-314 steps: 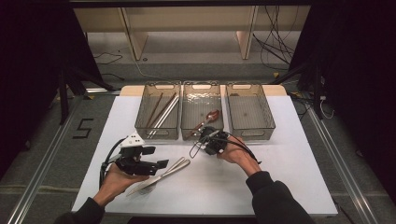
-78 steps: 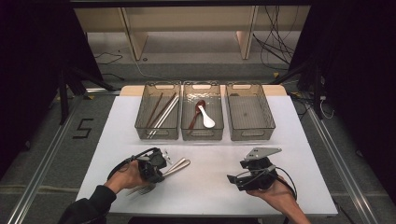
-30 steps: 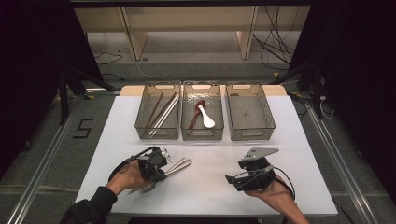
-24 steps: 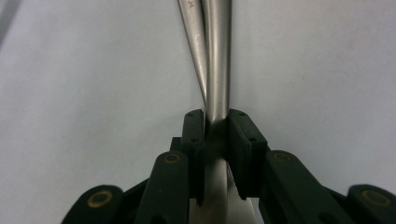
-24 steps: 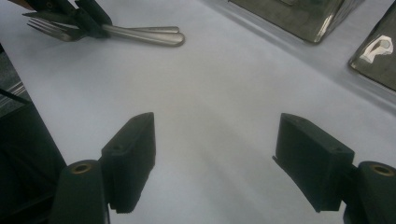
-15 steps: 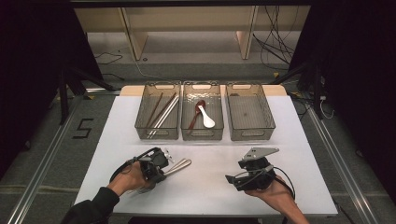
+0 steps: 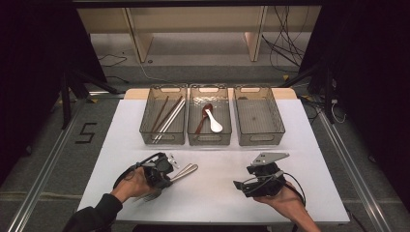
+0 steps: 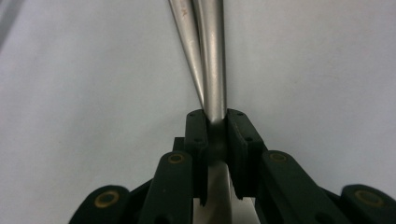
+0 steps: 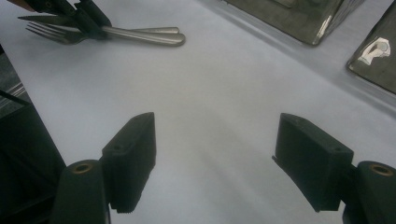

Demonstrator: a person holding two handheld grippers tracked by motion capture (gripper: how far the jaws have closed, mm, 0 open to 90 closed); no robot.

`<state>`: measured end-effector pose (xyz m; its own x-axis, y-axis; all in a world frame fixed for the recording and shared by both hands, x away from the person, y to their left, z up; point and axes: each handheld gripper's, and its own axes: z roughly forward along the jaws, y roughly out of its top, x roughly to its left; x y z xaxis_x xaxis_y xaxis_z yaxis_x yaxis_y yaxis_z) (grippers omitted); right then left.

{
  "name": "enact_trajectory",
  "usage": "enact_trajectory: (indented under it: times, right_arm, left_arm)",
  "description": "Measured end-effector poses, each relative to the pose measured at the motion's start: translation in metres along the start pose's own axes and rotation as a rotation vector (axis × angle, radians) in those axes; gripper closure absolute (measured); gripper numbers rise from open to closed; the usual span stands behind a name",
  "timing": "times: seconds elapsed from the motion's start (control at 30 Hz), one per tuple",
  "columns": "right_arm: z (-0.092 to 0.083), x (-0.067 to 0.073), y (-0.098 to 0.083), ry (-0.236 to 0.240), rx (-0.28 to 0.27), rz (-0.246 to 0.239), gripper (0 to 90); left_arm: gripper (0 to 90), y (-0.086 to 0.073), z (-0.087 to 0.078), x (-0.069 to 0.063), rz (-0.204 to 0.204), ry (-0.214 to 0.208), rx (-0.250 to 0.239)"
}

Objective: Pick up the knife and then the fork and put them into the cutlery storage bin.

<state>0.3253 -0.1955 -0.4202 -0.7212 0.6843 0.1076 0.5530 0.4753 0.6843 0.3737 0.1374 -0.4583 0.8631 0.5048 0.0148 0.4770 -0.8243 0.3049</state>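
Pinching a silver handle (image 8: 212, 60) between its two black jaws, the left tongs (image 7: 162, 170) are sitting low over the near left part of the white surface (image 7: 217, 193), and in the left gripper view the pads are pressing on that handle from both sides, with almost no gap left beside it. The jaws have just been closing a little further on it. A second silver handle (image 8: 187, 42) is lying right against the first, running away from the jaws across the surface; it is lying outside the grip. In the right gripper view the pair is showing as a fork (image 9: 51, 32) with its tines pointing left, and another piece of cutlery (image 9: 154, 31) is lying alongside it, both handles ending in rounded tips.

The right tongs (image 7: 239, 185) are hovering over the near right part of the surface, well apart from the cutlery, with their jaws standing wide and nothing between them. The person's right hand (image 7: 285, 193) is holding them level, pointing towards the left.

Across the far side, three clear bins are standing in a row. The left bin (image 7: 145, 129) is holding chopsticks (image 7: 167, 118), the middle bin (image 7: 209, 139) is holding a white spoon (image 7: 214, 124) and a dark red spoon (image 7: 202, 118), and the right bin (image 7: 258, 137) is standing beside it.
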Motion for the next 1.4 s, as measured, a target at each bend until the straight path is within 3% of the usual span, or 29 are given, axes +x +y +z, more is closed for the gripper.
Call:
enact_trajectory:
  times: [0.37,0.77,0.97,1.1,1.2,1.4]
  right_arm:
    - [0.001,0.002,0.002,0.009,-0.003,-0.002,30.0]
    - [0.013,0.013,0.007,0.037,0.006,-0.022,30.0]
    - [0.029,0.034,0.014,0.098,-0.032,-0.075,30.0]
    - [0.046,0.054,0.019,0.119,-0.038,-0.157,30.4]
    - [0.058,0.066,0.023,0.13,-0.029,-0.221,30.4]
    - [0.076,0.078,0.029,0.125,-0.031,-0.294,31.9]
  left_arm:
    - [79.3,-0.001,-0.017,0.002,-0.024,-0.03,-0.05]
    - [79.4,0.005,-0.035,-0.009,0.001,-0.041,-0.084]
    - [79.4,0.013,-0.039,-0.024,0.039,-0.073,-0.084]
    - [79.4,0.017,-0.038,-0.029,0.055,-0.067,-0.079]
    - [79.4,0.018,-0.04,-0.032,0.061,-0.07,-0.083]
    - [79.4,0.021,-0.043,-0.037,0.077,-0.079,-0.082]
